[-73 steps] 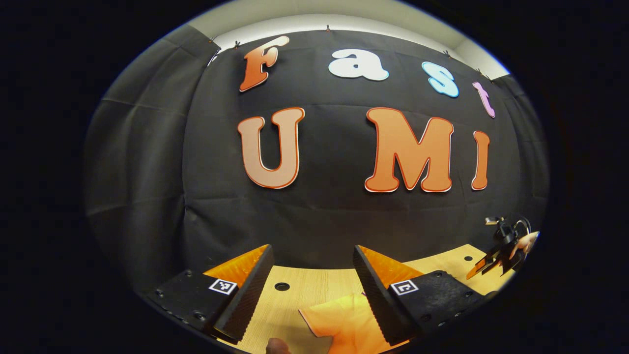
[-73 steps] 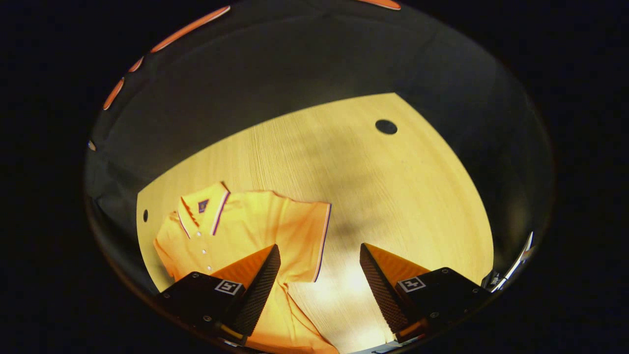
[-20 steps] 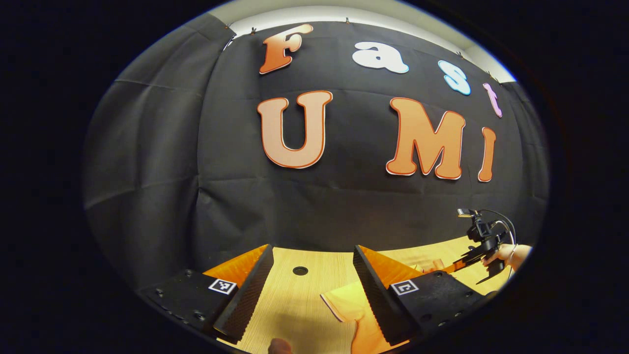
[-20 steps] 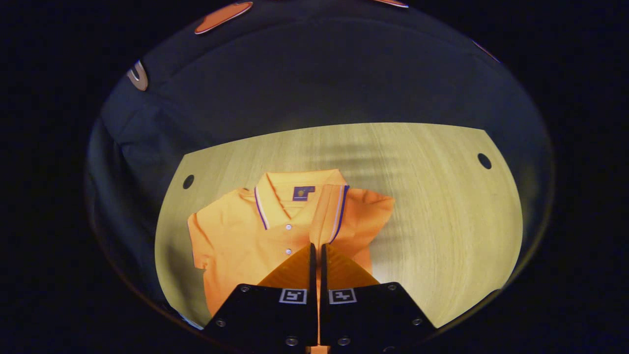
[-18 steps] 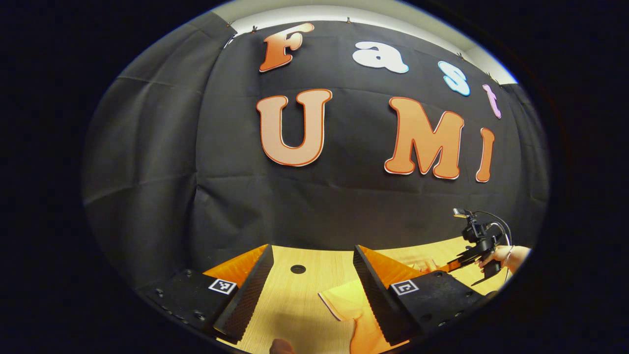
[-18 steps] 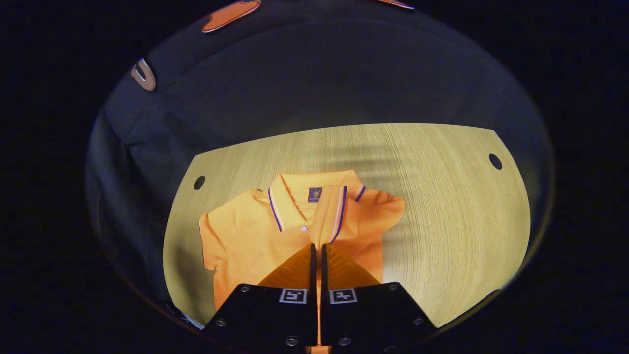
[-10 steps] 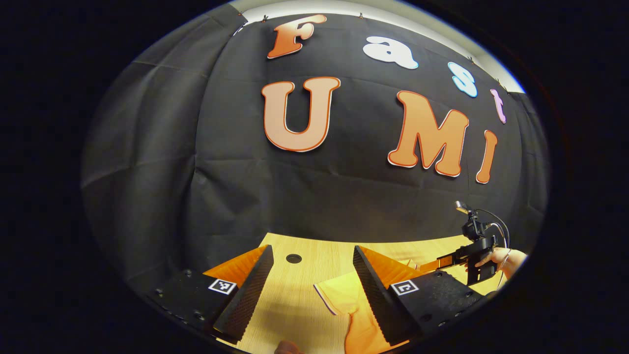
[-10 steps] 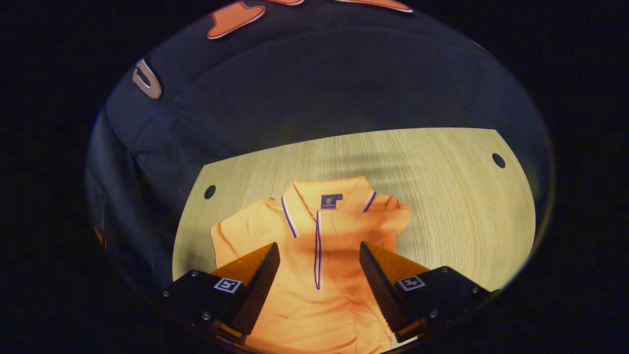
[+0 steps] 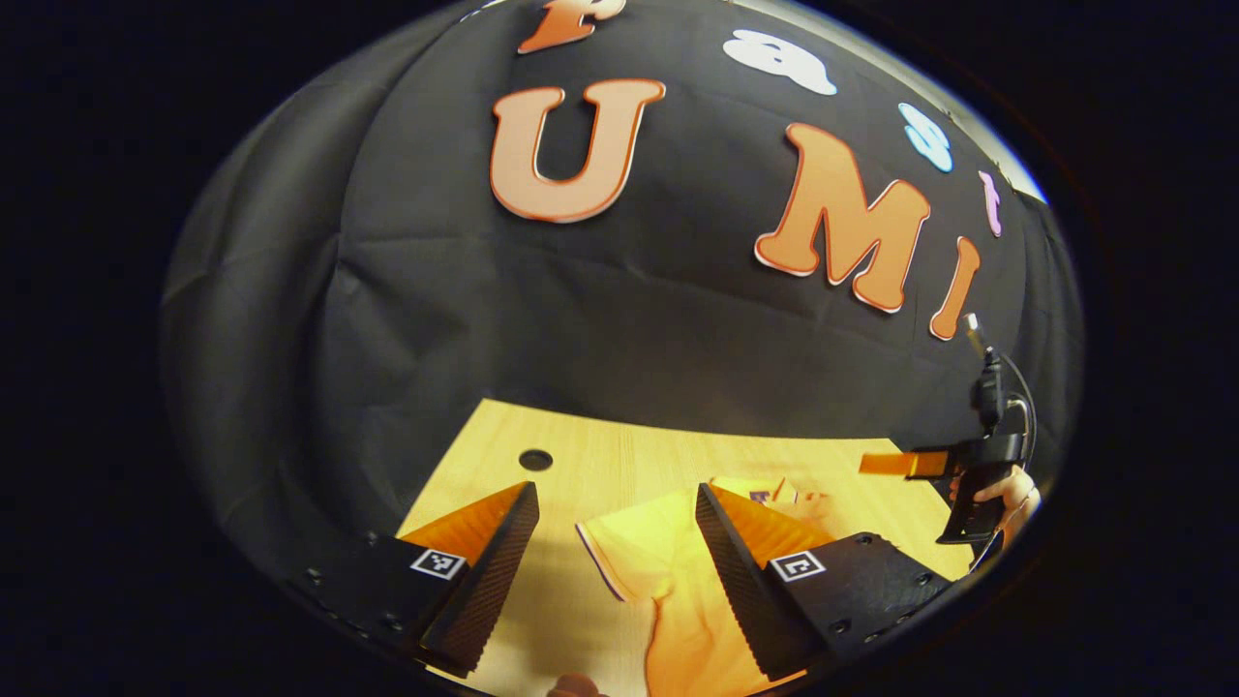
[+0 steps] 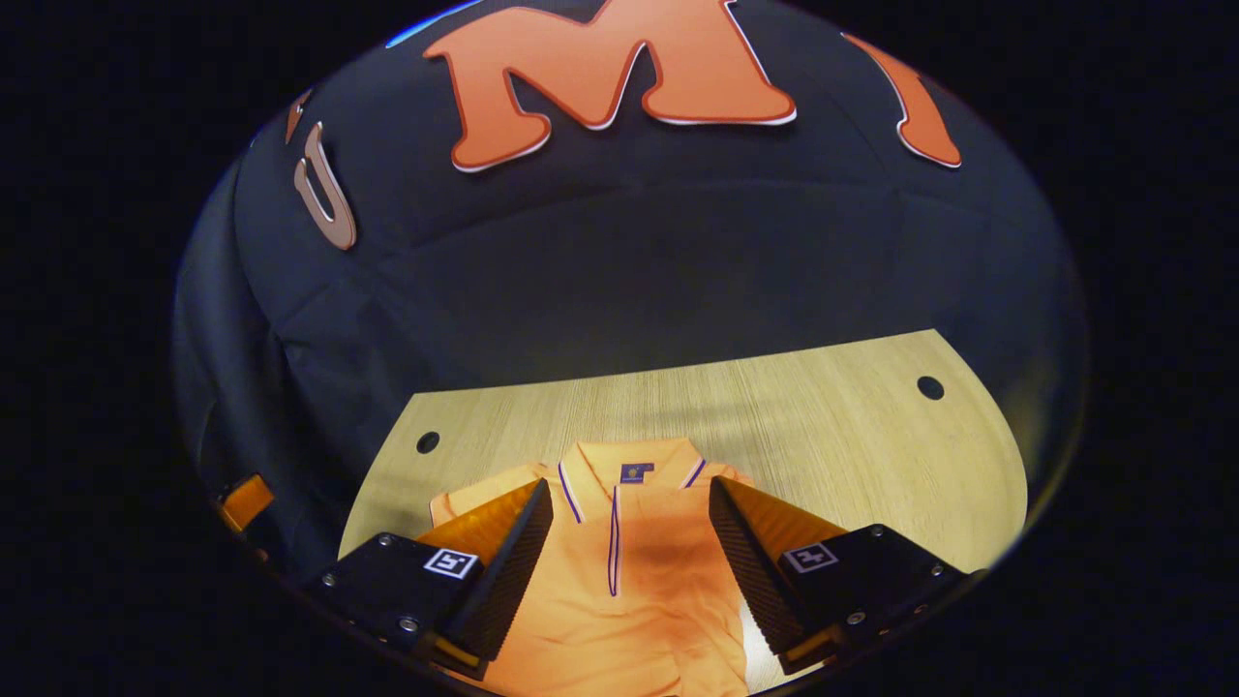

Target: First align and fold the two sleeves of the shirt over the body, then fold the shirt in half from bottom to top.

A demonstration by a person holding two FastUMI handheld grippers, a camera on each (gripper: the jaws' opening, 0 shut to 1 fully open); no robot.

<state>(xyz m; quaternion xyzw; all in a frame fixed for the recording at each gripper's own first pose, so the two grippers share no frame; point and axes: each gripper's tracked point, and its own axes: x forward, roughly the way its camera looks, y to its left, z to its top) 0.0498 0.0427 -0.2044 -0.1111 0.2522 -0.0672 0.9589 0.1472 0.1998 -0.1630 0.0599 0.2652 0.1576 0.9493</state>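
Observation:
An orange polo shirt (image 10: 619, 590) lies flat on the wooden table (image 10: 823, 426), collar (image 10: 668, 453) toward the wall. One sleeve (image 10: 668, 552) is folded across the chest, its striped hem running down the middle. My right gripper (image 10: 629, 484) hangs open above the chest, holding nothing. In the left gripper view the other sleeve (image 9: 629, 547) lies spread out on the table (image 9: 600, 450). My left gripper (image 9: 615, 489) is open just above it, one finger over the cloth. The right gripper (image 9: 886, 465) appears far right, held by a hand (image 9: 1007, 494).
Round holes mark the tabletop (image 10: 930, 388) (image 10: 427, 442) (image 9: 534, 459). The black cloth wall stands right behind the table's far edge. Bare wood lies to the right of the shirt. A fingertip (image 9: 571, 687) of the holding hand pokes in at the bottom.
The right gripper, shut on the sleeve a second ago, has opened, left it folded over the chest and drawn back upward. The left gripper has tilted down toward the other sleeve.

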